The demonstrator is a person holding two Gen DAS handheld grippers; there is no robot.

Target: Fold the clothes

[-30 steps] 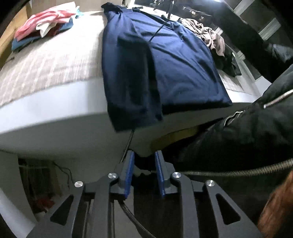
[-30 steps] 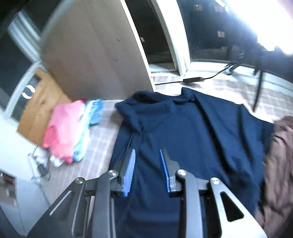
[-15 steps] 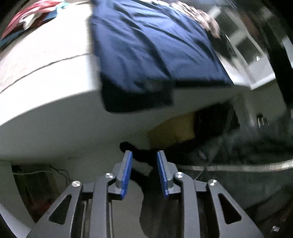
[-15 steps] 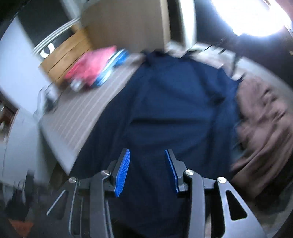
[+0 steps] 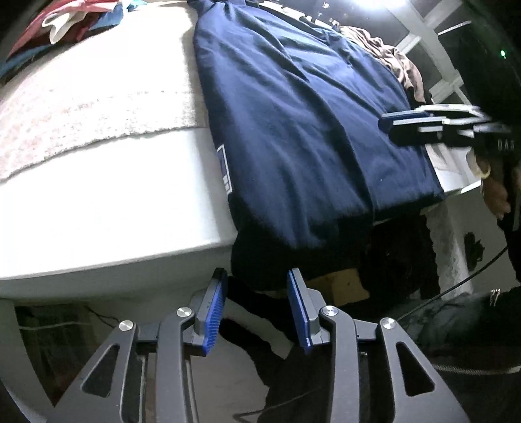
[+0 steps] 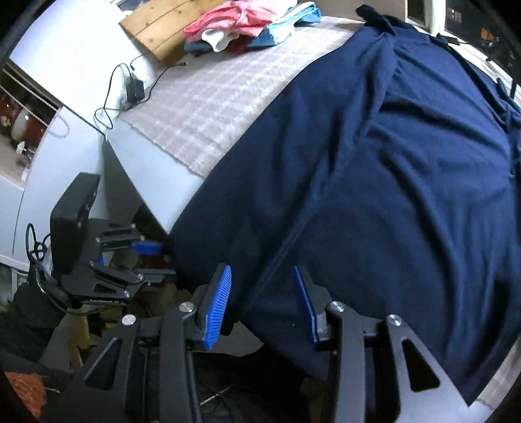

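Both grippers, left gripper point(image 5: 257, 304) and right gripper point(image 6: 262, 301), now sit closer at the shirt's point(image 5: 293, 114) hanging hem, fingers spread wide, empty, ready to pinch it.

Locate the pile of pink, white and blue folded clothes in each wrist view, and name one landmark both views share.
Left wrist: the pile of pink, white and blue folded clothes sits top left.
Right wrist: the pile sits top centre.
Shared landmark: the dark navy garment on the bed.
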